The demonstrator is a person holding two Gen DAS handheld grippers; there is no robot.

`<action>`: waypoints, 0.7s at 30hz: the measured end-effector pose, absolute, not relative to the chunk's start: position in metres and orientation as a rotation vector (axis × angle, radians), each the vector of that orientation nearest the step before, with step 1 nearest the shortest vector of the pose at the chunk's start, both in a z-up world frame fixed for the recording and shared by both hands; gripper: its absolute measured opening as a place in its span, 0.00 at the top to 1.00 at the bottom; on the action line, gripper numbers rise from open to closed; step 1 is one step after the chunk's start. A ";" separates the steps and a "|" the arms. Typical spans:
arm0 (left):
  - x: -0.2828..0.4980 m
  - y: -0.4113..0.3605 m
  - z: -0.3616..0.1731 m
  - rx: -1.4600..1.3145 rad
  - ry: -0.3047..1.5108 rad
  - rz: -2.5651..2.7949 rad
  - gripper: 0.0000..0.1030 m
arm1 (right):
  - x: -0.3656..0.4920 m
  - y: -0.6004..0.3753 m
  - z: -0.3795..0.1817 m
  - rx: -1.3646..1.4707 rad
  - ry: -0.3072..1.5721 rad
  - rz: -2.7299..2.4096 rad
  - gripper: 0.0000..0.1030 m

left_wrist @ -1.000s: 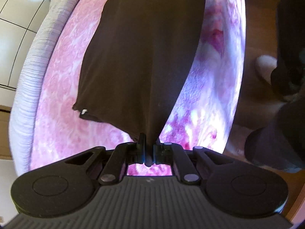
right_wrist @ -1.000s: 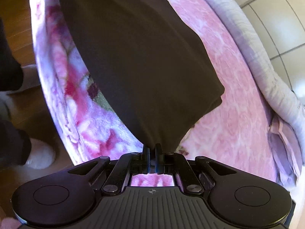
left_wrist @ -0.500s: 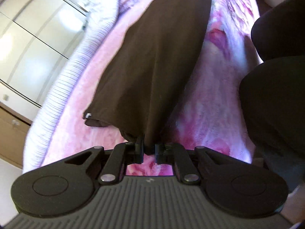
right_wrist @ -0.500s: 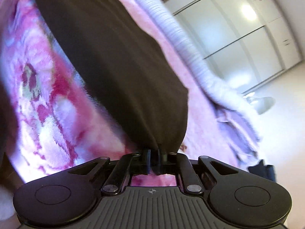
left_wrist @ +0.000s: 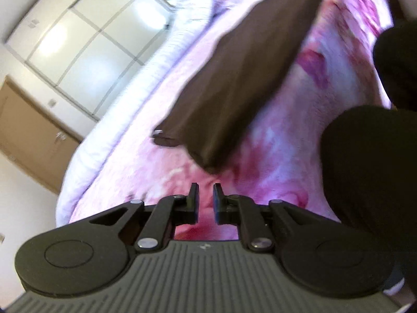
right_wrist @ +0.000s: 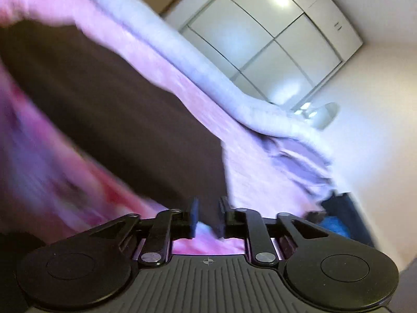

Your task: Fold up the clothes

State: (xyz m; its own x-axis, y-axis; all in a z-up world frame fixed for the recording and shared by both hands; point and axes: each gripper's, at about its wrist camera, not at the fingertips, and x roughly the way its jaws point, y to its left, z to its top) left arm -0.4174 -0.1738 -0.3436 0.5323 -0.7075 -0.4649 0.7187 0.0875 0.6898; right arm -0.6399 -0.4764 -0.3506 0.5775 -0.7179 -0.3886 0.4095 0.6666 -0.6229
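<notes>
A dark brown folded garment (left_wrist: 242,88) lies flat on the pink flowered blanket (left_wrist: 281,140). My left gripper (left_wrist: 206,191) is open, its fingers a small gap apart, just short of the garment's near corner and touching nothing. In the blurred right wrist view the same garment (right_wrist: 112,109) fills the middle. My right gripper (right_wrist: 207,203) is open at the garment's near edge; the cloth shows beyond the gap, and the blur hides whether it touches.
A pale lilac quilt (left_wrist: 112,133) runs along the far side of the bed, seen also as the quilt (right_wrist: 198,60). White wardrobe doors (right_wrist: 263,39) stand behind. A person's dark-clothed leg (left_wrist: 365,172) is at the right. A dark bin with something blue (right_wrist: 338,216) sits at right.
Both grippers have opened and let go of the garment's corners. The garment now lies on the blanket, and both grippers have tilted up and drawn back a little.
</notes>
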 end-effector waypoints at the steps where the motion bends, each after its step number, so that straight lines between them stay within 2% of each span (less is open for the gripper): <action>1: -0.418 -0.173 -0.340 1.007 0.027 -1.047 0.90 | -0.638 -0.468 -0.343 -0.475 0.656 -0.676 0.62; 3: -0.419 -0.171 -0.333 0.953 0.056 -1.024 0.86 | -0.630 -0.451 -0.330 -0.421 0.622 -0.631 0.51; 5: -0.417 -0.171 -0.328 0.908 0.084 -1.013 0.77 | -0.613 -0.436 -0.323 -0.394 0.596 -0.557 0.50; 7: -0.411 -0.173 -0.322 0.851 0.131 -1.014 0.74 | -0.594 -0.421 -0.320 -0.365 0.582 -0.475 0.50; 14: -0.377 -0.187 -0.300 0.594 0.327 -1.052 0.73 | -0.525 -0.394 -0.318 -0.389 0.602 -0.321 0.50; 21: -0.351 -0.236 -0.296 0.566 0.369 -1.153 0.72 | -0.498 -0.429 -0.310 -0.188 0.629 -0.351 0.50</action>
State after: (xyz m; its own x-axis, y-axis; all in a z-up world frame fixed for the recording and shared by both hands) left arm -0.3511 -0.2364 -0.2962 0.3705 -0.7494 -0.5488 0.9288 0.2913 0.2292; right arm -0.4975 -0.4288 -0.3101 0.7523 -0.3761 -0.5409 0.2630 0.9242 -0.2769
